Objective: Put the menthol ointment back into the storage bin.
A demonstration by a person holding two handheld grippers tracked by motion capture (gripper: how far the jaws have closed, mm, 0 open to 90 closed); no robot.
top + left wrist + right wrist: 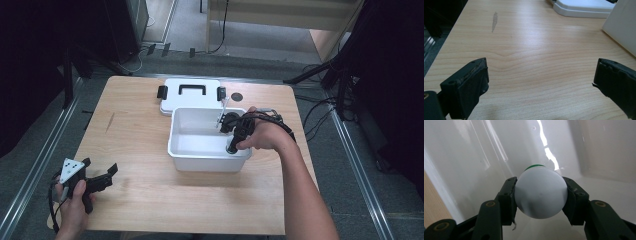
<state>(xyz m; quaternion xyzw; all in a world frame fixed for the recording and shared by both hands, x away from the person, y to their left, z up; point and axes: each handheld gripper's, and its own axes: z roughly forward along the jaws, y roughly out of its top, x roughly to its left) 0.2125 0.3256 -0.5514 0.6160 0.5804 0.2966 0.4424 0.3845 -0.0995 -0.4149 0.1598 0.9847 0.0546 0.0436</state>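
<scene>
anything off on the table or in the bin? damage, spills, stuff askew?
Only small things. The wooden table has a grey scuff near its left side. The lid lies off the white bin, flat behind it. No spill shows. The right gripper is inside the bin, jaws closed on a white ball.

a pale wood counter (140, 195) stands on grey floor (30, 150), metal rails (360, 165) either side, dark curtains (30, 60) flanking, light wooden furniture (280, 15) beyond.

On my wooden table (140, 200) I count 1 white tub (209, 156), 1 white lid (192, 95) with 2 black latches, 1 white ball (541, 192), and my 2 grippers, left (102, 175) and right (231, 131).
</scene>
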